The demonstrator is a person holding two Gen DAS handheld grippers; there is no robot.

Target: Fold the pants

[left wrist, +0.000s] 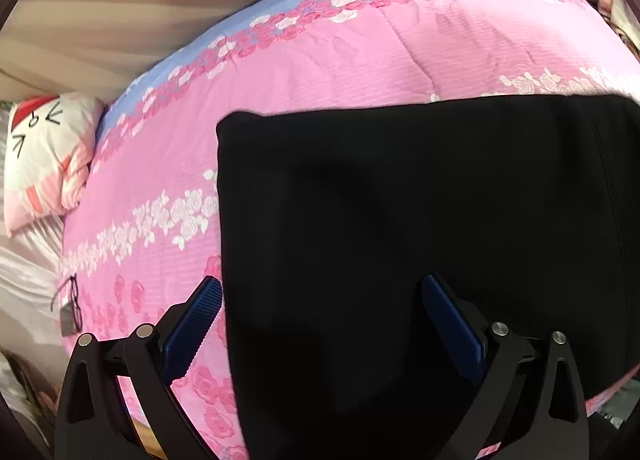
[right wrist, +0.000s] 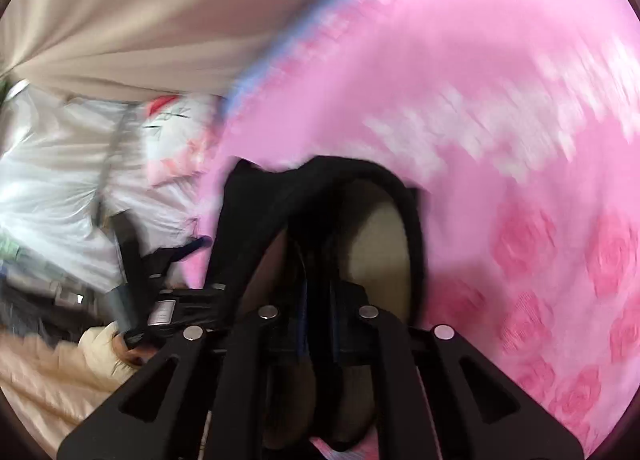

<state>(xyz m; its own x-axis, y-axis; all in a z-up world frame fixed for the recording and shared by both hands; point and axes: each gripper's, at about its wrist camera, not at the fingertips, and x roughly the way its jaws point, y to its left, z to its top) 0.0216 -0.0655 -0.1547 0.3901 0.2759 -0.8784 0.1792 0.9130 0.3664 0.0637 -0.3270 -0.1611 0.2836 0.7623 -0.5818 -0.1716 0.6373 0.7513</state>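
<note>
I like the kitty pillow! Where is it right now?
In the left wrist view the kitty pillow lies at the far left, against the left edge of the pink flowered quilt, well left of the black pants.

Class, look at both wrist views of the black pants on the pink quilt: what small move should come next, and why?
Probably carry the right hand-held gripper across and lay its lifted fold onto the flat part. It is shut on the black pants, raised off the pink quilt, while the left hand-held gripper is open above the flat panel, gripping nothing.
</note>
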